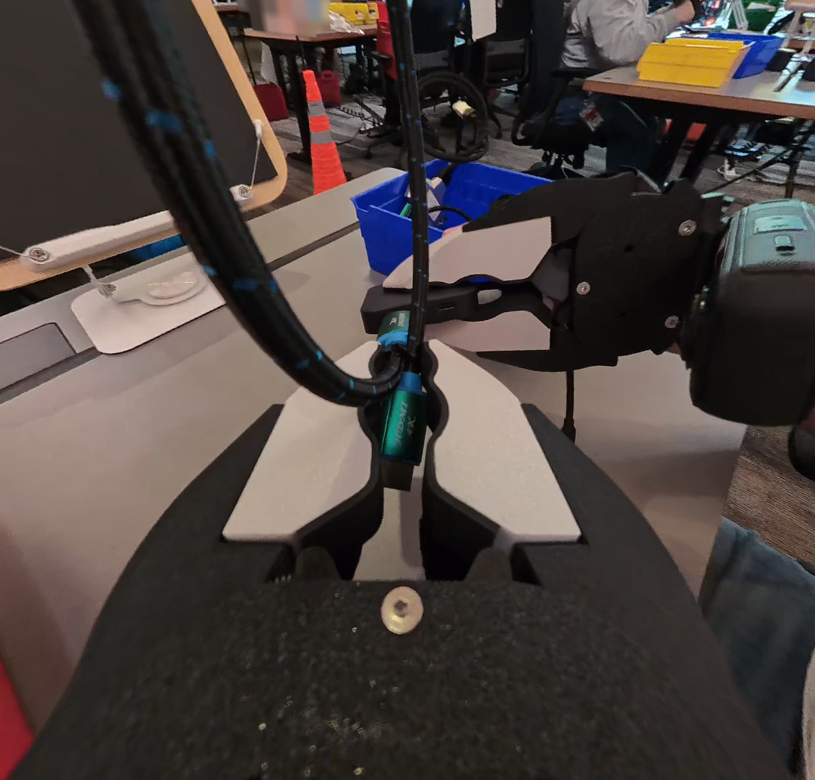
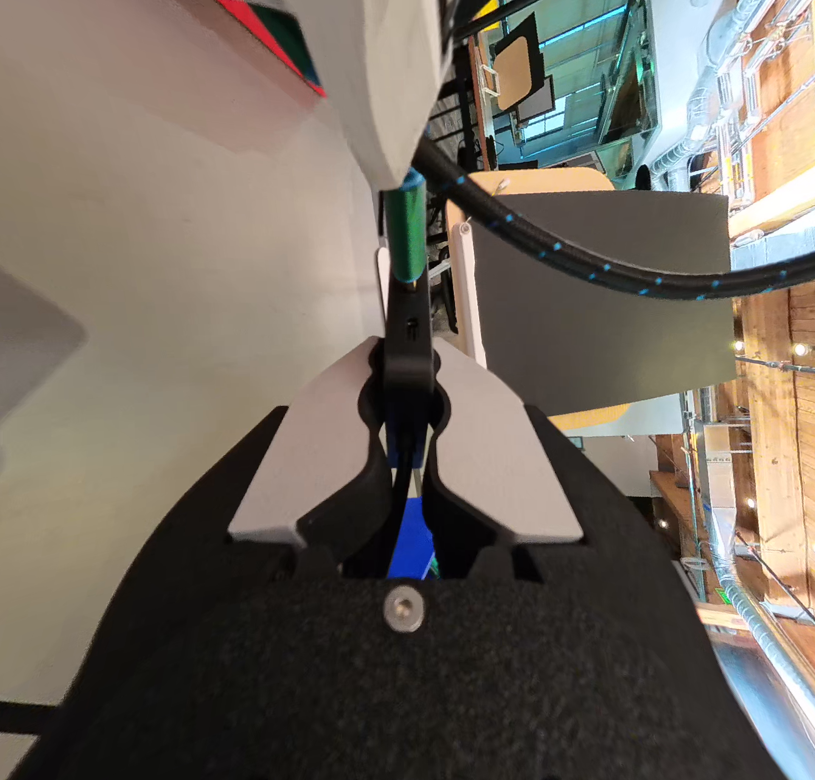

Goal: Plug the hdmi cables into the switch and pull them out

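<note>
An open workshop room lies behind a grey bench (image 1: pixel 145 410). An orange traffic cone (image 1: pixel 323 134) with pale bands stands on the patterned grey carpet (image 1: pixel 511 150). Wood-topped tables (image 1: pixel 723 97) on dark legs carry yellow bins (image 1: pixel 688 59) and blue bins (image 1: pixel 756 53); a person (image 1: pixel 617 39) sits at one on a black office chair (image 1: pixel 551 128). In the right wrist view, a timber ceiling (image 2: pixel 776 384) carries silver ducts (image 2: pixel 749 626) and small lamps (image 2: pixel 800 349), beside large windows (image 2: pixel 573 66).

Grey laminate desk (image 1: pixel 185 406): bears a blue plastic bin (image 1: pixel 397 238) and a white flat stand base (image 1: pixel 145 313).
</note>
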{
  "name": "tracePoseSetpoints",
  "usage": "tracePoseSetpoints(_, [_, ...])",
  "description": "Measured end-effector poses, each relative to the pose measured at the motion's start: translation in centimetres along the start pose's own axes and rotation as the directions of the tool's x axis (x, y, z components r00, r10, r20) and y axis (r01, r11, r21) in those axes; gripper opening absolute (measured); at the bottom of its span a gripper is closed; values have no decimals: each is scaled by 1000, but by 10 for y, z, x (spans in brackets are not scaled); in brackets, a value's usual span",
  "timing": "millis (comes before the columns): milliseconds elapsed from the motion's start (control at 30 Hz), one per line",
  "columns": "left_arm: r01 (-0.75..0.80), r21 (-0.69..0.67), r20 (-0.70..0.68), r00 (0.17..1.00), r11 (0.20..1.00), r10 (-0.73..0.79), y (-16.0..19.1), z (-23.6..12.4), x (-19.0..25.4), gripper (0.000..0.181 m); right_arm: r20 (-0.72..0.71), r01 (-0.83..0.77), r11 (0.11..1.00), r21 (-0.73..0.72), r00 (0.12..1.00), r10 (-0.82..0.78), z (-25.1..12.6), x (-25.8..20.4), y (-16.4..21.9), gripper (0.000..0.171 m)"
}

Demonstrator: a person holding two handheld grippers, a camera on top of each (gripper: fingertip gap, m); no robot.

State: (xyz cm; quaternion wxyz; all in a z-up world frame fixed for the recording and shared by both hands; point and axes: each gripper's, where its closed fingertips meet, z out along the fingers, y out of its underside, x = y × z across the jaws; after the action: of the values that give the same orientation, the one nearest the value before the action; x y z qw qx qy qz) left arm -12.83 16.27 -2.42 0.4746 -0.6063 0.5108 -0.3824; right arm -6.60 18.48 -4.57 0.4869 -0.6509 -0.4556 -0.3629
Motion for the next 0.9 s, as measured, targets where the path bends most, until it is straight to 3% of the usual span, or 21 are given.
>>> tracePoseSetpoints(100, [-30,-1,53,998,1000,30,2,1,-1,14,-16,19,999,-27,1000,-19,0,1,1,13])
tracePoseSetpoints(333, [121,42,66,990,992,-124,7,5,-11,14,14,-15,999,-35,1000,15,7,-13,-3,12])
tracePoseSetpoints(900, [85,12,3,996,996,-85,7,2,-6,16,44,3,1000,-15,999,-2,12,-12,0,15])
